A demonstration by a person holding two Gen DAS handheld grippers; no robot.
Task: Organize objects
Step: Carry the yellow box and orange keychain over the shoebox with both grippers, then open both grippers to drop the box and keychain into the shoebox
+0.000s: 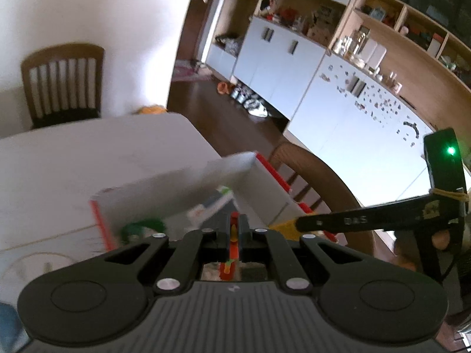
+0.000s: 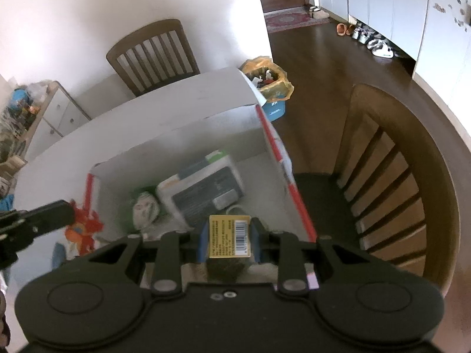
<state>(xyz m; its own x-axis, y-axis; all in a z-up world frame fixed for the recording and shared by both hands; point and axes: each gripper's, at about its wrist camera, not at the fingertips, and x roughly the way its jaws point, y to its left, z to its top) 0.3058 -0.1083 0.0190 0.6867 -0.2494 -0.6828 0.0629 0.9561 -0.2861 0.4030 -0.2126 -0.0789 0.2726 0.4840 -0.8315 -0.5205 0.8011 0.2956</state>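
A white cardboard box (image 2: pixel 273 144) with red edges lies open on the white table (image 2: pixel 88 141). Inside it are a grey-and-white package (image 2: pixel 206 185) and a green-and-white item (image 2: pixel 144 206). My right gripper (image 2: pixel 229 229) is shut on a small yellow box (image 2: pixel 229 235) with a barcode label, held over the near end of the white box. My left gripper (image 1: pixel 234 220) is shut on a thin red-and-orange toy (image 1: pixel 231 247). From the right wrist view the left gripper (image 2: pixel 66 213) and the toy (image 2: pixel 85 226) are at the white box's left wall. The left wrist view is blurred.
One wooden chair (image 2: pixel 391 182) stands close on the right of the table, another (image 2: pixel 153 53) at its far side. A bin lined with an orange bag (image 2: pixel 268 79) sits past the table's far corner. White cupboards (image 1: pixel 279 67) and shoes (image 2: pixel 374 44) line the far wall.
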